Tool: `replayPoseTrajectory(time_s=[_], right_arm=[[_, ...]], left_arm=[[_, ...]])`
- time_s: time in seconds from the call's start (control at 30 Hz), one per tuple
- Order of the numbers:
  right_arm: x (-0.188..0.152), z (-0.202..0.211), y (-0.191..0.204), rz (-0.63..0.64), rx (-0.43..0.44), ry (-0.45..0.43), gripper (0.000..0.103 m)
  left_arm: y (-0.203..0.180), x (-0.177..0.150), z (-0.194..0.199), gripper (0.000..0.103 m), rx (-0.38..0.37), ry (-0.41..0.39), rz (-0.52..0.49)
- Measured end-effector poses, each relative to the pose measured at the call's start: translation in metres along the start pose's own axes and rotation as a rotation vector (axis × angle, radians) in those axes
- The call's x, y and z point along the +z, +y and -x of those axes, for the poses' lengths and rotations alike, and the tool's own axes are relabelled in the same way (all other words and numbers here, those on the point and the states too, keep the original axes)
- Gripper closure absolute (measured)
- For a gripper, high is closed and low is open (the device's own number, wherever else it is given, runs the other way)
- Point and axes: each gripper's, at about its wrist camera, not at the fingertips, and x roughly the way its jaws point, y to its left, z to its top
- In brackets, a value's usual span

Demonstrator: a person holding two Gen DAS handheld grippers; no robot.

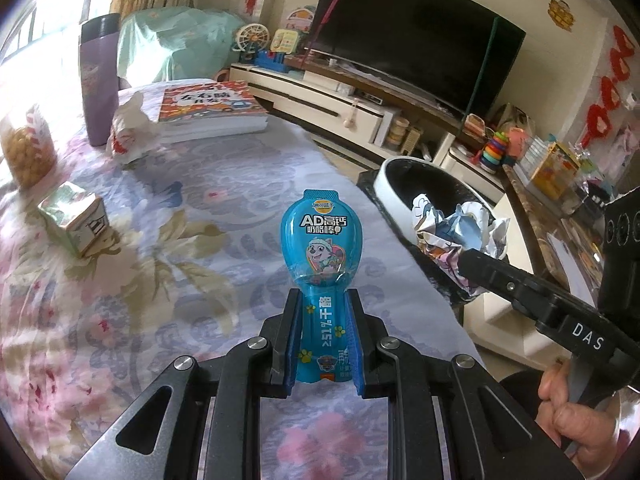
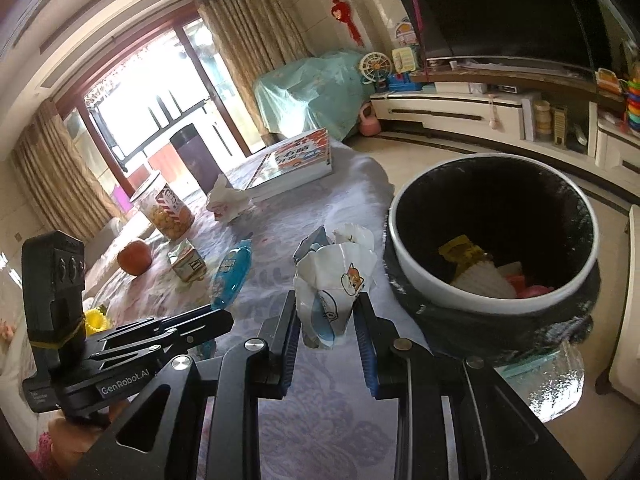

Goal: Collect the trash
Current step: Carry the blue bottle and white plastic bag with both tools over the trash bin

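My left gripper (image 1: 325,300) is shut on a blue cheese-stick wrapper (image 1: 322,240) and holds it upright over the floral table cloth (image 1: 180,240). My right gripper (image 2: 325,304) is shut on a crumpled white cartoon wrapper (image 2: 334,276), just left of the white-rimmed trash bin (image 2: 494,300). The bin holds several scraps, among them a yellow one (image 2: 460,250). In the left wrist view the right gripper (image 1: 472,262) holds the crumpled wrapper (image 1: 460,228) by the bin (image 1: 390,184). In the right wrist view the left gripper (image 2: 224,318) and its blue wrapper (image 2: 232,272) show at left.
On the table stand a small green carton (image 1: 74,220), a crumpled white bag (image 1: 130,132), a purple bottle (image 1: 100,80), a stack of books (image 1: 212,108), a snack jar (image 2: 168,210) and an orange (image 2: 135,257). A TV stand (image 1: 340,100) lies beyond.
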Motion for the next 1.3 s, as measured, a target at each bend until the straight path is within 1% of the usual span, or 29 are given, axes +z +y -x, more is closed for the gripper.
replayPoseTrajectory(time_s=[0.3, 0.67, 1.3], right_arm=[[0.003, 0.018, -0.016, -0.025, -0.02, -0.037, 0.076], [0.006, 0.03, -0.036, -0.053, -0.058, -0.057, 0.076], [0.013, 0.039, -0.069, -0.094, -0.104, -0.072, 0.076]], left_arm=[[-0.02, 0.007, -0.003, 0.084, -0.014, 0.004, -0.039], [-0.04, 0.017, -0.014, 0.084, -0.036, 0.013, -0.085], [-0.071, 0.034, -0.043, 0.084, -0.063, 0.034, -0.152]])
